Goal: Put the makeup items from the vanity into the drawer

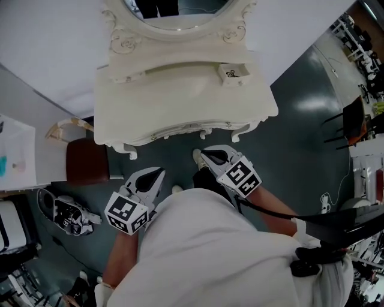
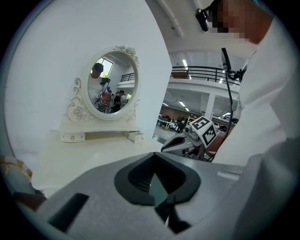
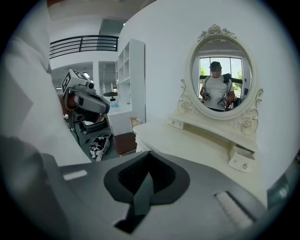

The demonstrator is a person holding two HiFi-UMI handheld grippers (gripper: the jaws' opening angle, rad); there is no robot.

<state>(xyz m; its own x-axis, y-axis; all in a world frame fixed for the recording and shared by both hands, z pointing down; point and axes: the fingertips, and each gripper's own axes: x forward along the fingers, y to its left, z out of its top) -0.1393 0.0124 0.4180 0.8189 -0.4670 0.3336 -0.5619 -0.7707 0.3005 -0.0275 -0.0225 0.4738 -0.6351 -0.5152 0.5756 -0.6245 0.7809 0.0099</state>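
Note:
The cream vanity [image 1: 180, 108] with its oval mirror [image 1: 174, 9] stands ahead of me. I see no loose makeup items on its top. A small drawer [image 1: 234, 73] on the right of the mirror shelf is pulled open, also seen as the drawer [image 2: 136, 136] and the drawer [image 3: 242, 159]. My left gripper [image 1: 159, 172] and right gripper [image 1: 204, 154] hang near my body, short of the vanity's front edge. Both are shut, jaws meeting at the tips with nothing held. The left gripper [image 2: 153, 157] and right gripper [image 3: 149, 154] point toward the vanity.
A brown stool [image 1: 87, 162] stands left of the vanity, beside a white cabinet [image 1: 18, 153]. A black and white bag [image 1: 69, 216] lies on the dark floor at the left. A dark chair [image 1: 354, 120] stands at the far right.

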